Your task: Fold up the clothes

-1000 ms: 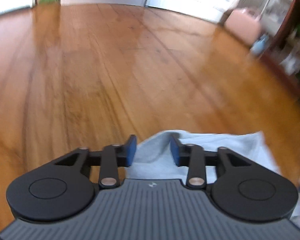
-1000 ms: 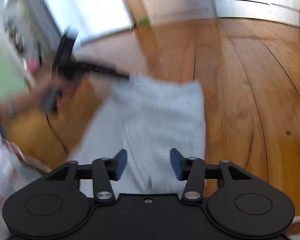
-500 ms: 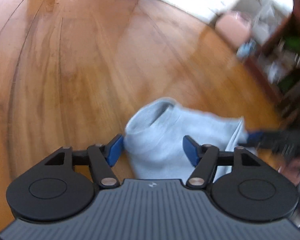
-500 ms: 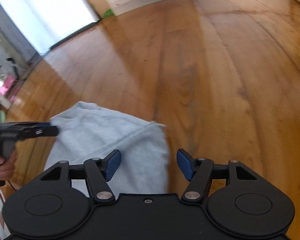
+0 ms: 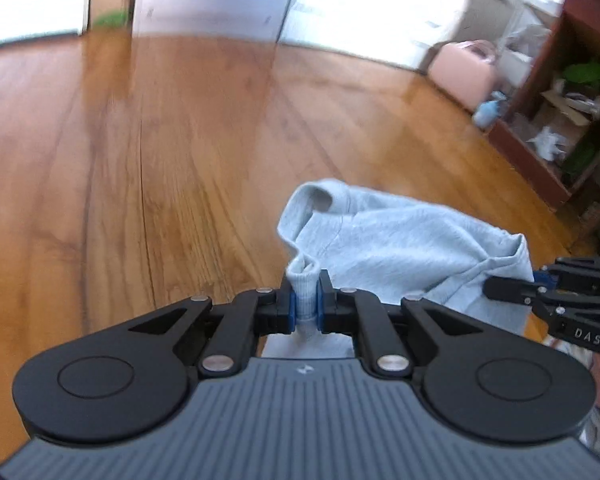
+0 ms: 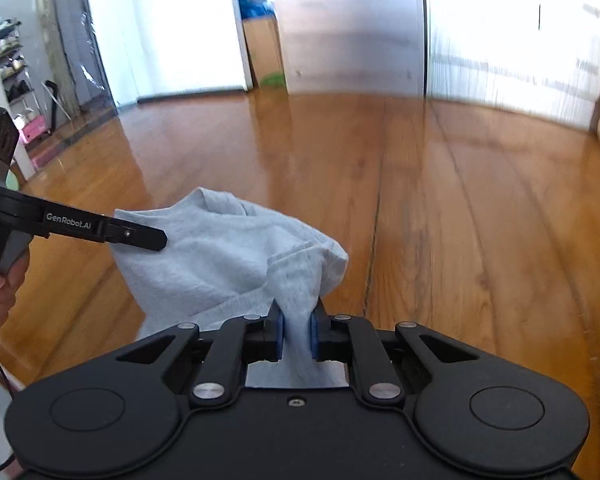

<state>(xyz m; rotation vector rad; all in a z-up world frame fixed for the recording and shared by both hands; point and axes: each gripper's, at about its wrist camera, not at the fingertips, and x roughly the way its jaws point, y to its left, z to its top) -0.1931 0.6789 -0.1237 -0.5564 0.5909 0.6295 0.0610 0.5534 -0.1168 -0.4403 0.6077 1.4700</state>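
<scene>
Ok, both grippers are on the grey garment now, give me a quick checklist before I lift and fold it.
1. Left hand-held gripper shut on garment: ok, ribbed edge pinched between the pads.
2. Right hand-held gripper shut on garment: ok, cloth bunched between the pads.
3. Grips at separate edges: ok, cloth spans between them.
4. Cloth flat between grips: not ok, it sags and creases.
5. Floor ahead free of other things: ok in both views.
6. Which corners are held: cannot tell.
</scene>
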